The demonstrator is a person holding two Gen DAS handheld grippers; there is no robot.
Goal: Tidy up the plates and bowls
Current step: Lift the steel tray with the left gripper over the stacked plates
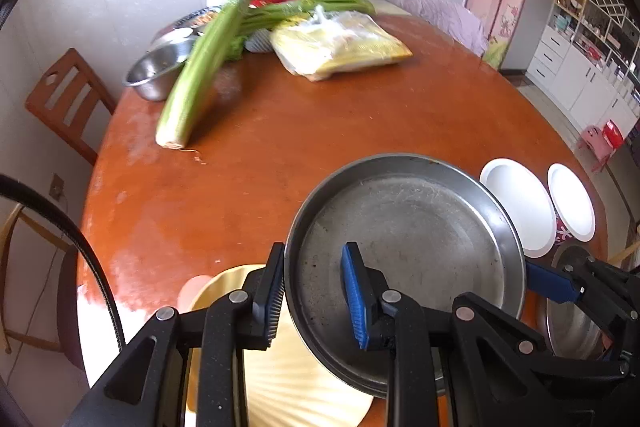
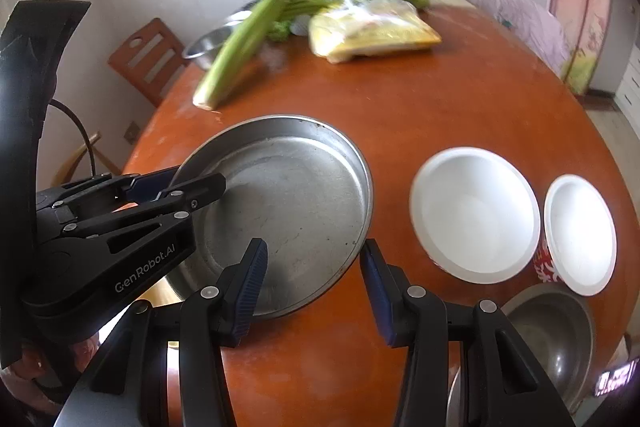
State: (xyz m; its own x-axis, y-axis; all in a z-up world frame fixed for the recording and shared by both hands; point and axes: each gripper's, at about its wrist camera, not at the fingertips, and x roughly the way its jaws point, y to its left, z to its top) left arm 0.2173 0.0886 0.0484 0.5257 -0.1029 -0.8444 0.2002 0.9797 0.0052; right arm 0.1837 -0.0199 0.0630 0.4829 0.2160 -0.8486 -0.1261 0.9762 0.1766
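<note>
Round, scuffed metal plate (image 2: 288, 203) is pinched at its left rim by the left hand-held gripper (image 1: 316, 291) and held tilted above the glossy orange desk (image 2: 440, 99). Its near rim is straddled by the right hand-held gripper (image 2: 316, 291), whose ribbed blue pads (image 2: 250, 291) are spread. Two smooth white bowls (image 2: 476, 215) are seen to the right.

- Metal pan (image 2: 288, 195) near the table's (image 2: 460, 99) near edge, two white bowls (image 2: 474, 213) to its right.
- Celery (image 2: 244, 39) and bagged food (image 2: 372, 29) toward the far edge.
</note>
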